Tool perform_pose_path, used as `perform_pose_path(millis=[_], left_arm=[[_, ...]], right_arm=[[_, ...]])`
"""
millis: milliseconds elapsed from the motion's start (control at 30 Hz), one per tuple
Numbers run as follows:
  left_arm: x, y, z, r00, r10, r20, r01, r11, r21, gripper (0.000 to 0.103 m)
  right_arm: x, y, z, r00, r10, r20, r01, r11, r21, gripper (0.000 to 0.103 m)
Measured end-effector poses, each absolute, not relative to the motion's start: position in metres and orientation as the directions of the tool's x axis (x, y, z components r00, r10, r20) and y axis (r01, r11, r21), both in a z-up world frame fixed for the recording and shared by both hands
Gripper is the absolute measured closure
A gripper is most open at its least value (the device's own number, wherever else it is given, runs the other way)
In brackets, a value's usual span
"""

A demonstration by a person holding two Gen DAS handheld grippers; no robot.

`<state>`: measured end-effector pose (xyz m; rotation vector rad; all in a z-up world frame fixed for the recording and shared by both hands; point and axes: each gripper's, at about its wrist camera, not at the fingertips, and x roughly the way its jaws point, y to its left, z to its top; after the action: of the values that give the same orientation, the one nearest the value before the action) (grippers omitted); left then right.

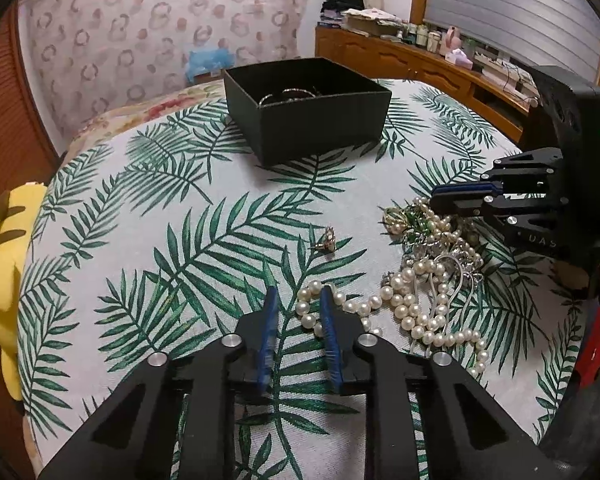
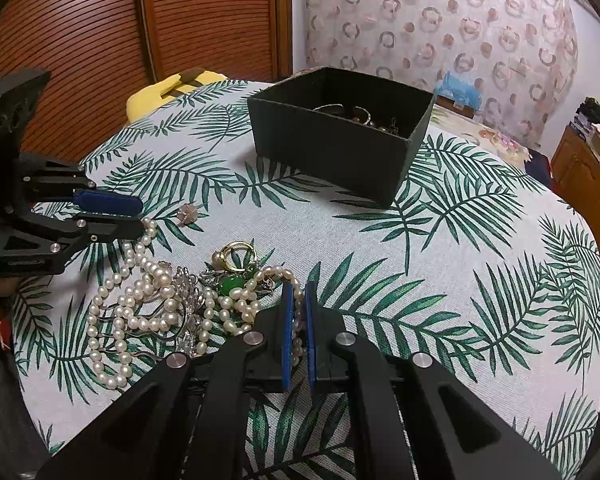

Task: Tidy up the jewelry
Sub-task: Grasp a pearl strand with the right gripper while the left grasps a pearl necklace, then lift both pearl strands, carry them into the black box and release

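Pearls (image 2: 148, 304) lie tangled with a green-stoned piece (image 2: 231, 283) and a gold ring (image 2: 239, 255) on a palm-leaf cloth (image 2: 440, 240) covering the worktop. Nearest, the right claw (image 2: 298, 300) is clenched on a pearl strand. The left claw (image 1: 298, 312) straddles the strand's other end, its blue pads not visibly pressing. A single small ornament (image 1: 327, 240) sits apart. Farther back, a black box (image 1: 308, 108) holds bangles.

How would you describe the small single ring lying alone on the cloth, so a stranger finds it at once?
Start at the black box on the leaf-print cloth. Between it and the pearl heap lies one small gold ring. Unlike the tangled pieces, it lies by itself.
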<state>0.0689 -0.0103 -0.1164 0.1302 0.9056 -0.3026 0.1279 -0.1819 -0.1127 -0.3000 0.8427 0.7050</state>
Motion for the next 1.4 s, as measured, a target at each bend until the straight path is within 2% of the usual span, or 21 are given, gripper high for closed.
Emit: perform_pose_path(millis=[233, 300, 1033, 1400], left_arm=[[0.074, -0.017, -0.117, 0.576, -0.195, -0.794, 0.326, 0.945, 0.005, 0.089], [0.076, -0.020, -0.117, 0.569, -0.202, -0.797, 0.338, 0.941, 0.003, 0.096], [0.066, -0.032, -0.061, 0.679, -0.280, -0.679, 0.358, 0.934, -0.027, 0.096], [0.057, -0.034, -0.018, 0.746, -0.312, -0.588, 0.365, 0.931, -0.032, 0.096]], right_arm=[[0.128, -0.182, -0.113, 0.455, 0.453, -0.767, -0.675, 0.737, 0.034, 0.096], [0.129, -0.183, -0.112, 0.452, 0.456, -0.767, -0.675, 0.737, 0.039, 0.096], [0.132, -0.186, -0.112, 0.442, 0.468, -0.765, -0.675, 0.736, 0.059, 0.098], [0.122, -0.195, -0.061, 0.530, 0.496, -0.688, -0.668, 0.744, 0.022, 0.098]])
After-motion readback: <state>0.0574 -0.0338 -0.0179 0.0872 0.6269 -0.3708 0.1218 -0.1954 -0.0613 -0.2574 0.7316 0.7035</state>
